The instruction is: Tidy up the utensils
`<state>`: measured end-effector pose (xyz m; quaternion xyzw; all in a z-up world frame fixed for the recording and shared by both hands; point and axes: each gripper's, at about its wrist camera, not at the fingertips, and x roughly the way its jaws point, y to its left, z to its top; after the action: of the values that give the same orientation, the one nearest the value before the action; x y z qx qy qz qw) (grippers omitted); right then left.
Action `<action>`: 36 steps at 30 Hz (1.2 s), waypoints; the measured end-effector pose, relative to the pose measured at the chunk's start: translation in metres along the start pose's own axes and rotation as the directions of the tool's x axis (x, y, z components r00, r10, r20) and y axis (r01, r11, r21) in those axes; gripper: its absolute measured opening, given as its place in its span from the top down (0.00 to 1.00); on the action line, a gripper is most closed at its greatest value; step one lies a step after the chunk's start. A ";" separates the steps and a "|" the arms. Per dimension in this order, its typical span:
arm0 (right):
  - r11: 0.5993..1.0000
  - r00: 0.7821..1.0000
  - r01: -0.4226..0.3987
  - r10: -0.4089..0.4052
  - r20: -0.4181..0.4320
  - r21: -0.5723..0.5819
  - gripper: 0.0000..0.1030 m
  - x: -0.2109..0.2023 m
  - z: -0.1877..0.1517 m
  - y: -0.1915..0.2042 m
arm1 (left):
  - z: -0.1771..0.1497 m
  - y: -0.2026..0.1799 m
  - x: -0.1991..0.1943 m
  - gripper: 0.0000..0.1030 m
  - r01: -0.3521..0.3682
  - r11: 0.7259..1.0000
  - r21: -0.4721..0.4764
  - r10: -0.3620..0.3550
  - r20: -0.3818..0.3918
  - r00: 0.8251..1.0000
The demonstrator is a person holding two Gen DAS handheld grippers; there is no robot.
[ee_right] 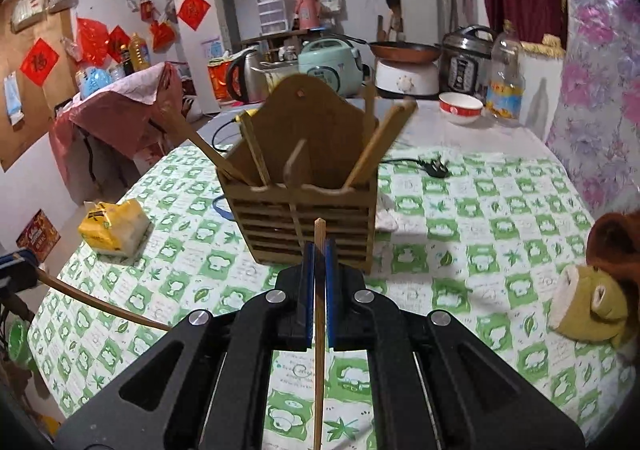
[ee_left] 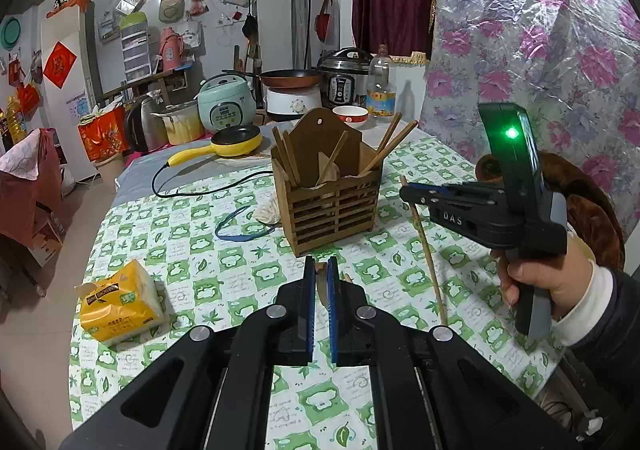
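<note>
Setting: kitchen counter (ee_left: 192,209) under a green-checked cloth, cookers along the far edge.
Holder: wooden utensil holder (ee_left: 328,201) mid-counter, several chopsticks already leaning in it.
Right tongs (ee_right: 318,250): pinched on one chopstick (ee_right: 319,330) near its top, long axis roughly upright, hanging down toward the cloth.
Left tongs (ee_left: 321,270): nearly closed on a brown utensil (ee_left: 321,282); what kind, I cannot tell.
Key relation: holder sits straight ahead of both tongs; the right looks nearer, its chopstick tip below the rim.
Judgement: lift above the rim, then lower in.
</note>
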<state>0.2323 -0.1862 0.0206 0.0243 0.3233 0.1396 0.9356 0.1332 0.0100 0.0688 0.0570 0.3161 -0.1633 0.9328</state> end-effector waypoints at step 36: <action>0.971 0.835 0.223 -0.236 0.497 0.086 0.94 -0.024 0.154 0.037 | 0.130 -0.002 -0.020 0.94 -0.043 0.995 0.088 0.023 0.209 0.978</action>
<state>0.2992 -0.1502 0.1620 0.0322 0.0698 0.0113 0.9970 0.1914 -0.0133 0.1840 0.0877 0.2082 -0.1672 0.9597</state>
